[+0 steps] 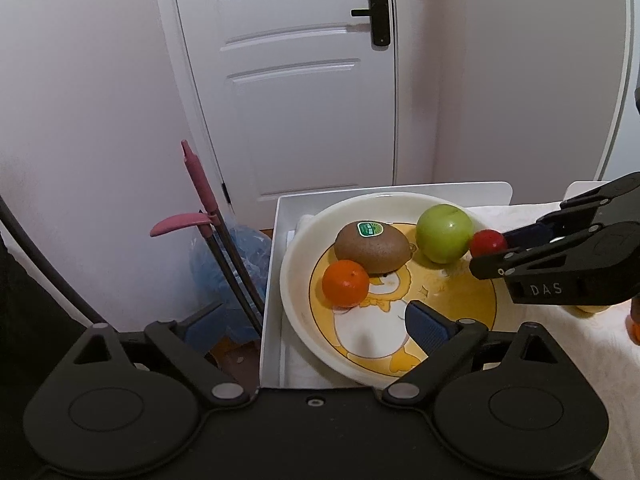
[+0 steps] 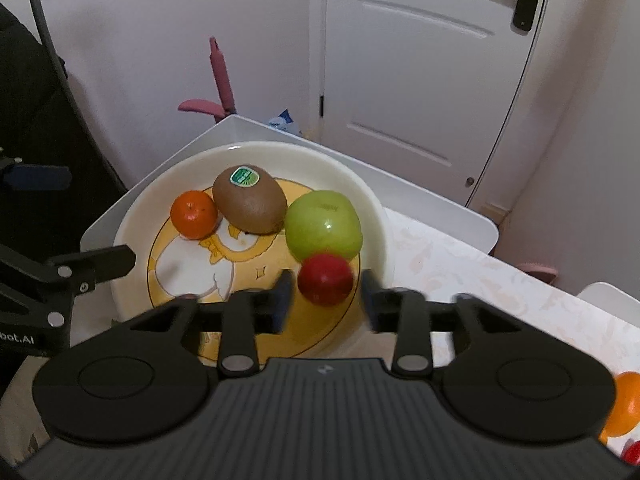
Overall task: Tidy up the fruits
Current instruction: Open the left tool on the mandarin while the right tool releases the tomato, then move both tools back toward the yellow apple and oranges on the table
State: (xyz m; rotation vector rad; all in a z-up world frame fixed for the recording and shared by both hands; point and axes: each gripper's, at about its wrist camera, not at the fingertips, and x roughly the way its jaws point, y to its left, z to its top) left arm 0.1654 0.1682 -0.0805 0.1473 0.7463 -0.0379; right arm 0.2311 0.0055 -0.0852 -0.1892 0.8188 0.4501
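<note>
Right gripper (image 2: 326,304) fingers (image 2: 372,306) motion-blurred in right wrist view, so can't tell if pads touch the red fruit (image 2: 326,279). Orange fruit (image 2: 624,404) cut by right edge, partly behind gripper body. Small red item (image 2: 633,453) at bottom-right corner: too little showing to ID. Left gripper (image 1: 316,322) hides plate (image 1: 296,280) near rim.

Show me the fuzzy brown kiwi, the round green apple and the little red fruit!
Fuzzy brown kiwi (image 2: 250,200), right wrist view, middle of skin.
Round green apple (image 2: 323,226), right wrist view, front.
Little red fruit (image 2: 326,278), right wrist view, centre.
</note>
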